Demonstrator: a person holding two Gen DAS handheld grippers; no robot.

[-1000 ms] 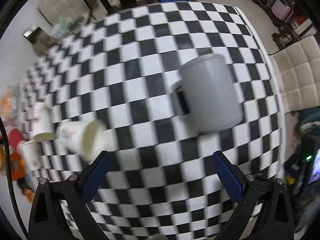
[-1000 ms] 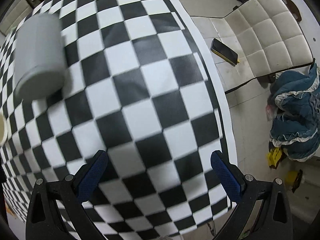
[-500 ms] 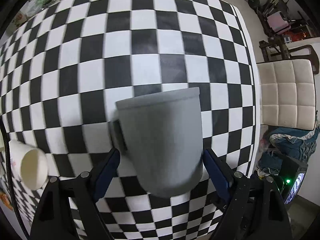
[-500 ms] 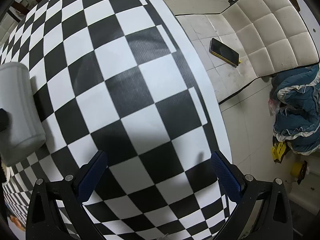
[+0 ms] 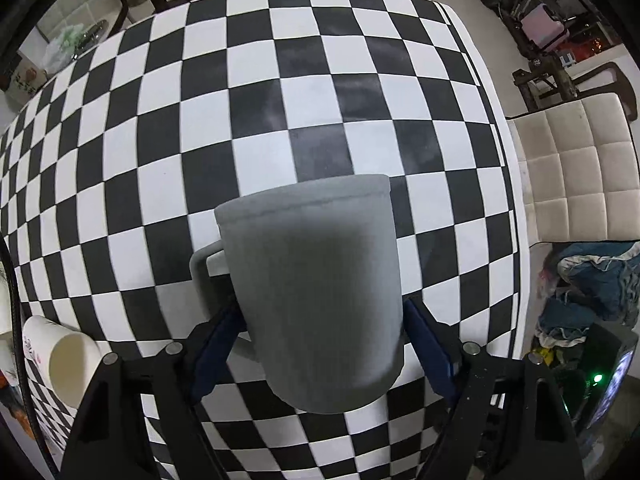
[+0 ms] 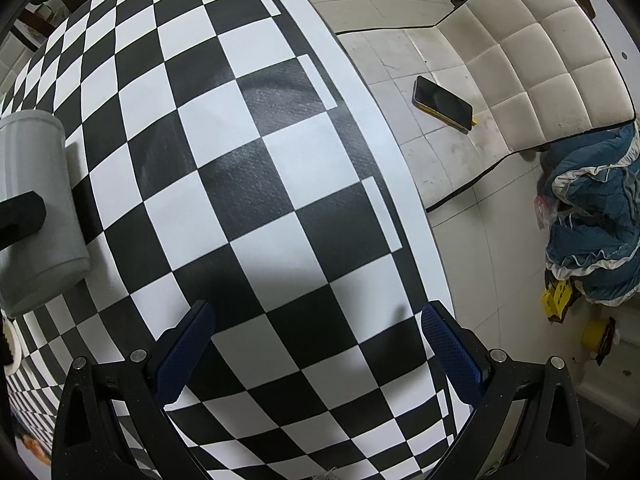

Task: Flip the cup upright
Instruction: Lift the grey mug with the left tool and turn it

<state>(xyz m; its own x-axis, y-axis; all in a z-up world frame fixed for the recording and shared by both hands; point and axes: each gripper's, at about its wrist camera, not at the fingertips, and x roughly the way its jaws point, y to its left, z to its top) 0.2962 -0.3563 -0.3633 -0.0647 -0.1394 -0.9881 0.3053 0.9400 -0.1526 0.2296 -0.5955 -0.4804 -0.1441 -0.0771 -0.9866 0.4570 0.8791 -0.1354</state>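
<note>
A grey mug (image 5: 316, 292) stands upside down on the checkered table (image 5: 280, 80), its flat base toward me and its handle on the left. My left gripper (image 5: 322, 344) has its blue pads against both sides of the mug and is shut on it. The mug also shows at the left edge of the right wrist view (image 6: 36, 208), with a black finger of the left gripper across it. My right gripper (image 6: 316, 352) is open and empty above the table near its right edge.
A white paper cup (image 5: 66, 360) lies on its side at the lower left. A cream tufted chair (image 5: 576, 168) stands past the table's right edge. A phone (image 6: 442, 104) lies on the tiled floor, with blue cloth (image 6: 592, 216) beside it.
My left gripper has moved forward to the grey mug and closed on its sides. My right gripper has drifted toward the table's right edge, still open.
</note>
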